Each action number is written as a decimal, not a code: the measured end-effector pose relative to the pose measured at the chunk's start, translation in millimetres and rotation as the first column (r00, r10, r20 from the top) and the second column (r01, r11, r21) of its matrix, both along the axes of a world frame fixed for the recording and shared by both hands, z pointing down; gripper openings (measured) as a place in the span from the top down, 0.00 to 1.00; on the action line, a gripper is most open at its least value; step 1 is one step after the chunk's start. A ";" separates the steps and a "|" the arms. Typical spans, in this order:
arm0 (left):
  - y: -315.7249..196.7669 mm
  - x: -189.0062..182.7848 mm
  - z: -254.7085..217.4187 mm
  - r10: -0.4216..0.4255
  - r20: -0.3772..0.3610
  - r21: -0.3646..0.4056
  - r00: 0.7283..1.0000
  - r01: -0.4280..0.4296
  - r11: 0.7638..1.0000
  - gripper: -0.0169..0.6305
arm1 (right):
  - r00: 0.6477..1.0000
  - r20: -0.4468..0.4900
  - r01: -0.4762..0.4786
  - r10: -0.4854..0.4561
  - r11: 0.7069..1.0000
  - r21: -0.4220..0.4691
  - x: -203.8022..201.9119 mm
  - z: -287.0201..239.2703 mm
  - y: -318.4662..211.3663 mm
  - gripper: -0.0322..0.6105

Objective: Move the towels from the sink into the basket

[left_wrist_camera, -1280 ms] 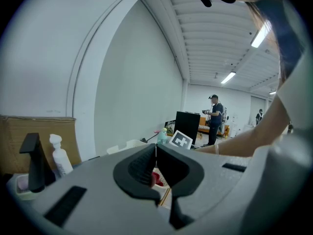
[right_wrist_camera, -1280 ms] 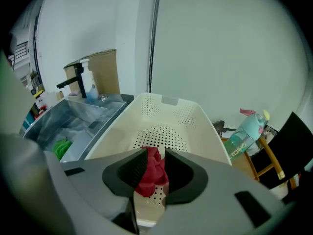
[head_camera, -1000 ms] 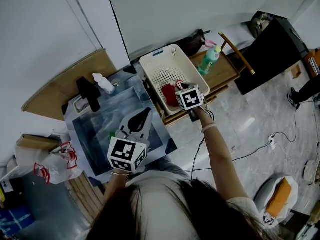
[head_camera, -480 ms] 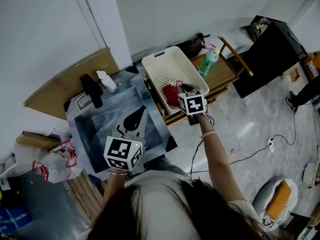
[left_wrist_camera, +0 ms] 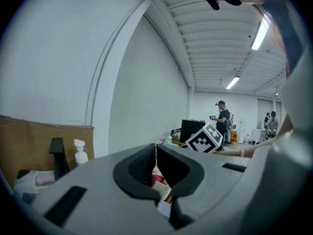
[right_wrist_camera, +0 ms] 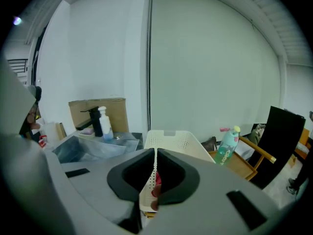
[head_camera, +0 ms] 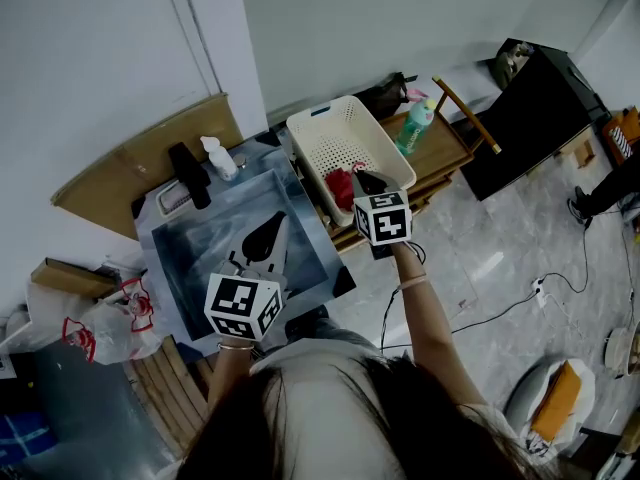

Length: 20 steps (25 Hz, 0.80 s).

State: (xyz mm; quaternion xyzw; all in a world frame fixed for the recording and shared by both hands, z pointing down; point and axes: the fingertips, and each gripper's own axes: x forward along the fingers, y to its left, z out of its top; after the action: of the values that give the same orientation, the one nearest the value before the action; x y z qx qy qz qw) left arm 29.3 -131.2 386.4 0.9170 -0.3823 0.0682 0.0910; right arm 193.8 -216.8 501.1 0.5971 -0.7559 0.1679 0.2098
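A red towel (head_camera: 341, 187) lies inside the white perforated basket (head_camera: 330, 105) on the wooden bench; through the right gripper view it shows as a red patch (right_wrist_camera: 157, 179) below the jaws. My right gripper (head_camera: 359, 176) hovers over the basket's near edge. Its jaws have just been closing and now stand shut with nothing between them (right_wrist_camera: 155, 152). To the left is the steel sink (head_camera: 170, 258), and the part of the basin that shows looks bare. My left gripper (head_camera: 279, 220) hangs above the sink, also shut and empty (left_wrist_camera: 156, 148).
A black faucet (head_camera: 188, 174) and a white soap bottle (head_camera: 218, 158) stand at the sink's back. A green bottle (head_camera: 418, 126) sits on the bench right of the basket, with a black cabinet (head_camera: 530, 108) beyond. Cables (head_camera: 520, 298) trail across the floor.
My right gripper has lifted up and back from the red towel in the basket, and its jaws have closed empty. The left gripper has drifted a little over the sink.
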 end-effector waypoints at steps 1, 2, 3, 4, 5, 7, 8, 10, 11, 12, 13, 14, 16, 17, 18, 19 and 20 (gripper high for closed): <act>1.3 -2.3 -1.3 -0.004 -0.002 0.004 1.000 0.004 1.000 0.96 | 1.000 0.002 0.003 -0.003 1.000 0.010 -3.6 -4.4 3.2 0.89; 2.4 -4.9 -2.5 -0.008 -0.004 0.007 1.000 0.008 1.000 0.96 | 1.000 0.005 0.006 -0.006 1.000 0.020 -7.8 -8.8 6.5 0.89; 3.4 -7.7 -3.9 -0.012 -0.006 0.010 1.000 0.012 1.000 0.96 | 1.000 0.007 0.011 -0.012 0.999 0.030 -12.5 -13.0 9.7 0.89; 4.5 -10.5 -5.2 -0.016 -0.008 0.014 1.000 0.016 1.000 0.96 | 1.000 0.009 0.018 -0.018 0.999 0.040 -17.5 -17.1 13.0 0.89; 6.1 -13.3 -6.5 -0.019 -0.010 0.017 1.000 0.019 1.000 0.96 | 1.000 0.009 0.025 -0.026 0.999 0.048 -22.7 -21.0 16.6 0.89; 10.0 -18.9 -9.2 -0.025 -0.012 0.023 1.000 0.025 0.999 0.96 | 0.999 0.005 0.042 -0.042 0.997 0.065 -32.8 -28.0 24.0 0.89; 11.8 -21.9 -10.4 -0.028 -0.011 0.027 1.000 0.028 0.999 0.96 | 0.999 0.003 0.049 -0.050 0.996 0.074 -37.8 -31.5 27.3 0.89; 14.7 -29.0 -11.6 -0.036 -0.009 0.033 0.999 0.036 0.999 0.96 | 0.998 0.005 0.063 -0.063 0.994 0.093 -48.1 -38.3 33.7 0.90; 15.7 -33.0 -11.7 -0.042 -0.008 0.035 0.999 0.042 0.999 0.96 | 0.998 0.008 0.069 -0.070 0.992 0.102 -53.2 -41.5 36.7 0.90; 16.4 -37.0 -11.6 -0.050 -0.008 0.035 0.999 0.050 0.998 0.96 | 0.997 0.011 0.075 -0.077 0.991 0.111 -58.0 -44.4 39.7 0.90; 16.9 -41.2 -11.6 -0.059 -0.009 0.036 0.998 0.059 0.998 0.96 | 0.996 0.012 0.081 -0.083 0.990 0.119 -62.5 -47.2 42.5 0.90; 17.2 -45.4 -11.9 -0.069 -0.011 0.037 0.998 0.069 0.997 0.96 | 0.996 0.011 0.087 -0.089 0.988 0.127 -66.8 -50.0 45.2 0.90; 18.1 -53.1 -12.5 -0.086 -0.013 0.039 0.996 0.087 0.995 0.96 | 0.995 0.004 0.100 -0.101 0.985 0.142 -74.7 -55.6 50.6 0.91; 18.7 -56.4 -12.5 -0.094 -0.012 0.039 0.995 0.095 0.995 0.96 | 0.994 0.001 0.106 -0.107 0.983 0.149 -78.3 -58.2 53.4 0.91; 19.2 -59.4 -12.2 -0.102 -0.011 0.040 0.995 0.102 0.994 0.96 | 0.994 -0.001 0.112 -0.113 0.982 0.156 -81.7 -60.6 56.0 0.91; 19.4 -62.4 -11.8 -0.109 -0.009 0.041 0.994 0.109 0.993 0.96 | 0.993 0.000 0.117 -0.118 0.980 0.162 -85.4 -62.9 58.4 0.91; 19.5 -65.4 -11.3 -0.116 -0.009 0.041 0.993 0.116 0.992 0.96 | 0.992 0.001 0.122 -0.124 0.978 0.168 -89.4 -65.0 60.6 0.91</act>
State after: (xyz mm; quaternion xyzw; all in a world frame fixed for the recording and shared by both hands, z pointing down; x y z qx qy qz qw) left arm -36.0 -111.7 375.2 0.8952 -0.4359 0.0520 0.0769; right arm 104.4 -156.2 436.1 0.5639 -0.8039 0.0939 0.1643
